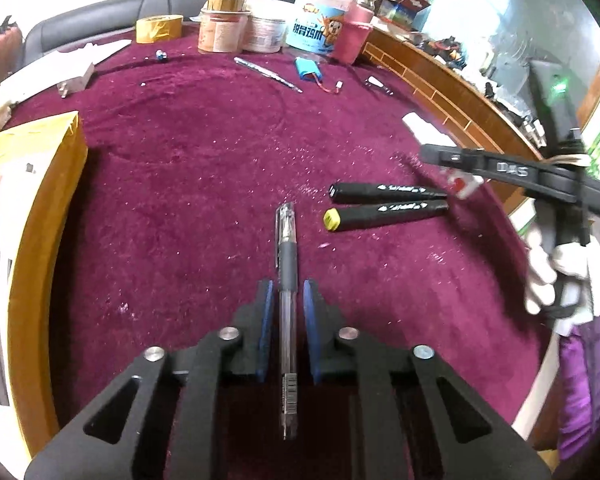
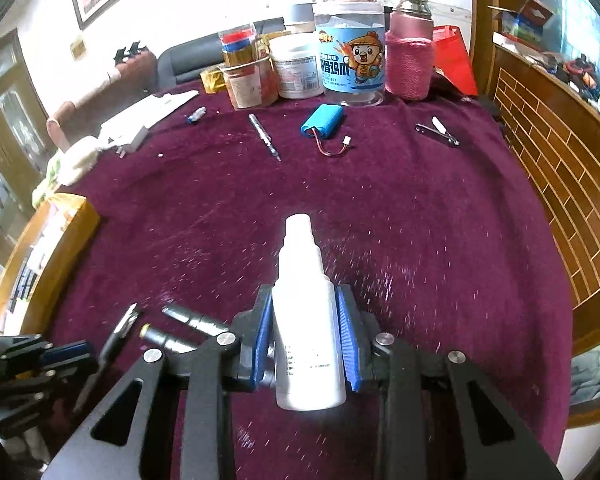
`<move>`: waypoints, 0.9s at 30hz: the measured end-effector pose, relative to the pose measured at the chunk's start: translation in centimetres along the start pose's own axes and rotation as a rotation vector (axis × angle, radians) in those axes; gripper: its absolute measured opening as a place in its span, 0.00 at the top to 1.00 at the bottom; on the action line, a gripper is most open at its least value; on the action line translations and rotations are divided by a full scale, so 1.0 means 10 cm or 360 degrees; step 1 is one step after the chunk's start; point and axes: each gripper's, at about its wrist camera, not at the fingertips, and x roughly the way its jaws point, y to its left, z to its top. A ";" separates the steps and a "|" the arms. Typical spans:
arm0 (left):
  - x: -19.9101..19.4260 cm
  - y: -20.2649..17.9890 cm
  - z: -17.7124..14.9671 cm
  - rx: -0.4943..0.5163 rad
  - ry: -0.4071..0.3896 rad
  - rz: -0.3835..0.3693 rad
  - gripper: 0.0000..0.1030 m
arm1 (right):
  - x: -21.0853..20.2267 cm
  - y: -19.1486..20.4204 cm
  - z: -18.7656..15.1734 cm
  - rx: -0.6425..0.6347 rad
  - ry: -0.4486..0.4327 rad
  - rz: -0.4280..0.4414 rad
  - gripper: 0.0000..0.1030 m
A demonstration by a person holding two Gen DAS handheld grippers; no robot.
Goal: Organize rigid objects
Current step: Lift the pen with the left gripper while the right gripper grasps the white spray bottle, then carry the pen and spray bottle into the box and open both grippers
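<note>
While the clear pen is lying lengthwise between the blue pads of the left gripper, the jaws are standing spread, with a small gap on each side of the barrel, so the pen is not yet being pinched. It is resting on the purple cloth, its capped end pointing away from the camera. I am judging the pen to be light, stiff and smooth, so it is probably rolling easily; the rubber grip sleeve in the middle is looking like the best place to close on. Just beside it, to the right, two black markers are lying side by side, one with a yellow end. The right gripper is squeezing a white spray bottle at its body, the nozzle pointing forward, above the cloth. This bottle is seeming light and hard, with a slippery plastic surface. A yellow box is standing at the left edge, and jars are crowding the far side.
</note>
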 end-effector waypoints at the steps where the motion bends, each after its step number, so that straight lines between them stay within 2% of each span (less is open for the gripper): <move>1: 0.05 -0.02 -0.01 0.0016 0.0028 0.0020 0.61 | -0.04 0.00 -0.03 0.0015 -0.0005 0.0015 0.73; 2: 0.08 -0.11 -0.02 0.0099 0.0003 0.0032 0.47 | -0.06 0.00 -0.06 0.0028 -0.0009 0.0027 0.73; 3: 0.11 -0.19 -0.04 0.0183 0.0020 0.0066 0.39 | -0.08 0.01 -0.09 0.0042 -0.0011 0.0044 0.73; 5: 0.18 -0.37 -0.06 0.0333 0.0052 0.0178 0.37 | -0.13 0.02 -0.14 0.0069 -0.0020 0.0077 0.73; 7: 0.16 -0.39 -0.05 0.0362 0.0033 0.0152 0.60 | -0.18 0.05 -0.18 0.0082 -0.0031 0.0094 0.73; 8: 0.14 -0.36 -0.04 0.0348 0.0025 0.0148 0.86 | -0.21 0.07 -0.20 0.0089 -0.0041 0.0108 0.73; 9: 0.12 -0.31 -0.03 0.0317 0.0025 0.0133 0.93 | -0.24 0.08 -0.22 0.0095 -0.0048 0.0114 0.73; 11: 0.08 -0.14 -0.02 0.0197 0.0024 0.0055 0.93 | -0.33 0.11 -0.25 0.0098 -0.0072 0.0134 0.73; 12: 0.03 -0.09 -0.04 0.0173 0.0000 0.0077 0.93 | -0.36 0.12 -0.26 0.0098 -0.0080 0.0137 0.73; 19: -0.41 0.03 -0.09 0.0095 -0.0171 -0.0010 0.93 | -0.64 0.24 -0.36 0.0115 -0.0159 0.0204 0.73; 27: -0.72 0.21 -0.14 -0.0029 -0.0241 -0.0105 0.93 | -0.76 0.50 -0.42 0.0098 -0.0171 0.0297 0.73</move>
